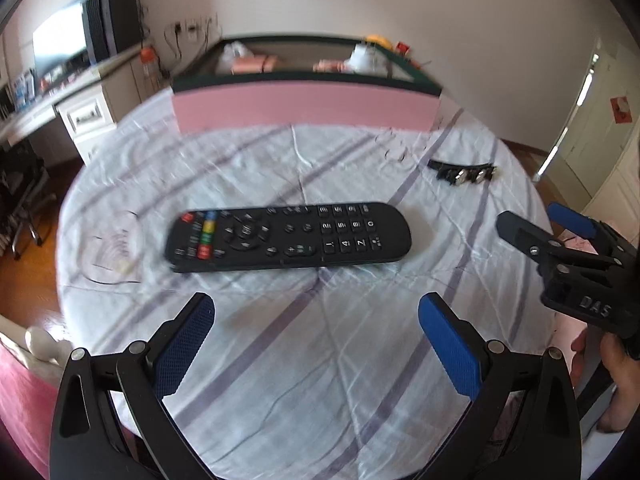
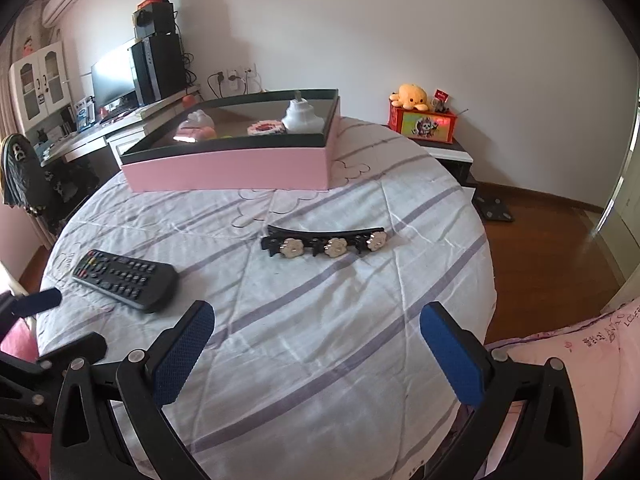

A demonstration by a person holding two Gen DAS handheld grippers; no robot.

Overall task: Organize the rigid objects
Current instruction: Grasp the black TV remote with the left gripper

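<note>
We find the left gripper [image 1: 316, 316] released, its blue pads spread wide and holding nothing, poised above a bed [image 1: 280, 360] covered in a pale sheet with lilac stripes. Directly ahead of it, between the pads and the far box, lies a black remote control [image 1: 289, 237], flat on the sheet, lengthwise across the view, buttons up and apart from both fingers. The right gripper [image 2: 316, 318] is likewise released and empty; in the left wrist view it appears at the right edge [image 1: 532, 232], gripped from below by a hand [image 1: 612, 364]. Ahead of the right gripper rests a black hair clip [image 2: 326, 240] bearing three pale flower ornaments, lying flat and well apart from the remote control [image 2: 125, 279], which sits to its left. Beyond both items stands a pink box [image 2: 228, 168] with a dark inner rim, open at the top. Inside we note a white bottle-like object [image 2: 301, 118], a pink and white round item [image 2: 266, 128] just beside it, and a pink object [image 2: 196, 126] toward the left; the left wrist view is blurred, so we cannot identify these contents further. Past the bed, a desk with a monitor [image 2: 112, 76] stands at the left, and a yellow plush toy [image 2: 412, 96] sits atop a red box [image 2: 426, 124] by the wall.
</note>
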